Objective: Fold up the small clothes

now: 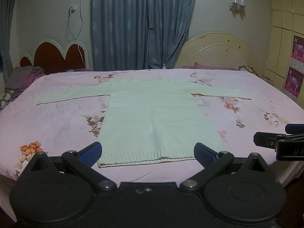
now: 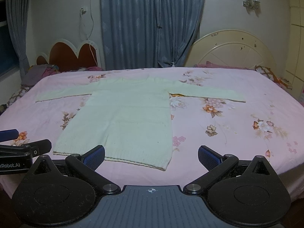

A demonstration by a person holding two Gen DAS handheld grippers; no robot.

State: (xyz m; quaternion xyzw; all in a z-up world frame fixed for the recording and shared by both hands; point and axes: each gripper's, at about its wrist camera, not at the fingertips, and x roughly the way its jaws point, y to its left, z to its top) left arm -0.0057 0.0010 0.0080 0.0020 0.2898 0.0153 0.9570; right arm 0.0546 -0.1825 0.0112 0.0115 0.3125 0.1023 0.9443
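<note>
On bed point(image 1: 57, 117), flat sweater point(image 1: 152, 117)

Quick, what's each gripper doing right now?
Left gripper: open, holding nothing, near the sweater hem.
Right gripper: open, holding nothing.

Both cams sit low at the near edge of the bed point(image 1: 57, 117), looking across it toward the curtain point(image 1: 142, 24) on the far wall. The left wrist view is lined up roughly with the sweater point(image 1: 152, 117), hem right between its own fingers. The right wrist view sits off to the right of that, so the sweater point(image 2: 125, 117) lands left of center. Each catches the other at its edge: right gripper point(image 1: 281, 140) and left gripper point(image 2: 22, 142). Shared: sweater, bed, curtain, both headboards.
</note>
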